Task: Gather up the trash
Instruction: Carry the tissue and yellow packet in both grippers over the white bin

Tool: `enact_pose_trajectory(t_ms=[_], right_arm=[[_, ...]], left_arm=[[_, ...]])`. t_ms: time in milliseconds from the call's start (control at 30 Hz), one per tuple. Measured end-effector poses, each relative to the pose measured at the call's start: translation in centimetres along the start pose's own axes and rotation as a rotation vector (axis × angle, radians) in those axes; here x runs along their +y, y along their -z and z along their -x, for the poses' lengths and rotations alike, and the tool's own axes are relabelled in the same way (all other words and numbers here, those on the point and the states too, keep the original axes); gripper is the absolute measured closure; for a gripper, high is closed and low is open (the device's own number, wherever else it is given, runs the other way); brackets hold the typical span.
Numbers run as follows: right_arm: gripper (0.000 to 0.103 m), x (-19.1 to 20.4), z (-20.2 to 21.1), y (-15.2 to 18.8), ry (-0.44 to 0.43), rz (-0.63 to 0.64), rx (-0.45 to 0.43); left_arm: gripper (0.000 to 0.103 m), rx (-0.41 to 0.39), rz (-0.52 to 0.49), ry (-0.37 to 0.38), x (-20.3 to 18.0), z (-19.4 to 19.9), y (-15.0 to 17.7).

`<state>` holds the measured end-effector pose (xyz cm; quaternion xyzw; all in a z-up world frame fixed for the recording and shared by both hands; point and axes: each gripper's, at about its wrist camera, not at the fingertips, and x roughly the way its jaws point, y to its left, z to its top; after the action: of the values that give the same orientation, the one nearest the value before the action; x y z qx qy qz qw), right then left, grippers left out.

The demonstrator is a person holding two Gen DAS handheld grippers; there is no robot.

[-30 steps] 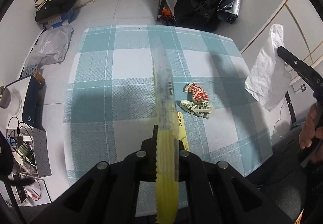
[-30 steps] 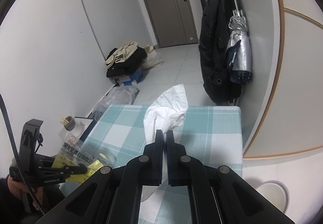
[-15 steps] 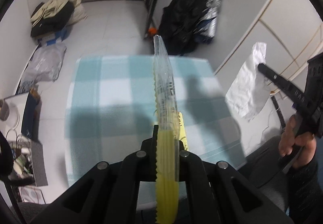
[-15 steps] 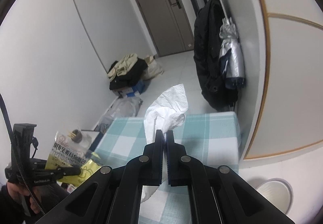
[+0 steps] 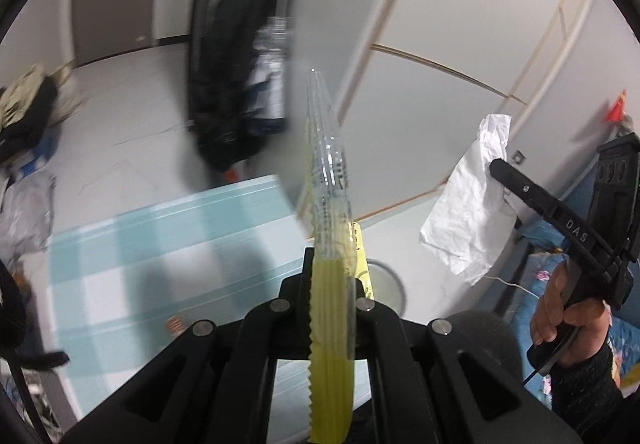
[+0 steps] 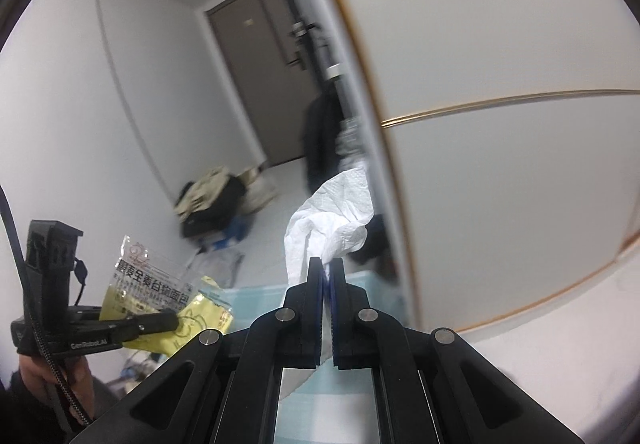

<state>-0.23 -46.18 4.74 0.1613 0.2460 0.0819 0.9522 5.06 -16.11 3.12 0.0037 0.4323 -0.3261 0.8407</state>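
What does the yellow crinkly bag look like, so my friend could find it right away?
Start at the table with the blue-and-white checked cloth. Above its near left side, the left claw is shut on a flat plastic wrapper. It is clear at the top with dark printed characters and yellow at the bottom, unlike the plain white crumpled tissue pinched in the right claw.

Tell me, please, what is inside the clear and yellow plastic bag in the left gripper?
The plastic bag, clamped in the left gripper, looks flat and empty through its clear top. The yellow lower part is opaque, so contents there stay hidden.
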Motion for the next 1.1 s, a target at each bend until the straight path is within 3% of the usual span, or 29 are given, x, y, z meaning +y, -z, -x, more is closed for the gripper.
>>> enact_pose_trajectory(t_ms=[267, 533, 800, 1100], right_arm=[[0.101, -7.7, 3.6, 0.5, 0.141, -0.099, -0.024], [0.101, -14.8, 3.3, 3.4, 0.239, -0.197, 0.036], [0.101, -21.1, 0.7, 7.5, 0.258, -0.321, 0.112], [0.101, -26.2, -5.4, 14.2, 0.22, -0.41, 0.28]], left_arm=[[0.103, 0.068, -0.065, 0.104, -4.8, -5.1, -2.2], [0.103, 0.171, -0.096, 0.154, -7.9, -11.7, -2.7], [0.103, 0.304, -0.106, 0.143, -9.7, -18.3, -1.5], [0.103, 0.439, -0.089, 0.098, -9.9, -24.2, 0.8]])
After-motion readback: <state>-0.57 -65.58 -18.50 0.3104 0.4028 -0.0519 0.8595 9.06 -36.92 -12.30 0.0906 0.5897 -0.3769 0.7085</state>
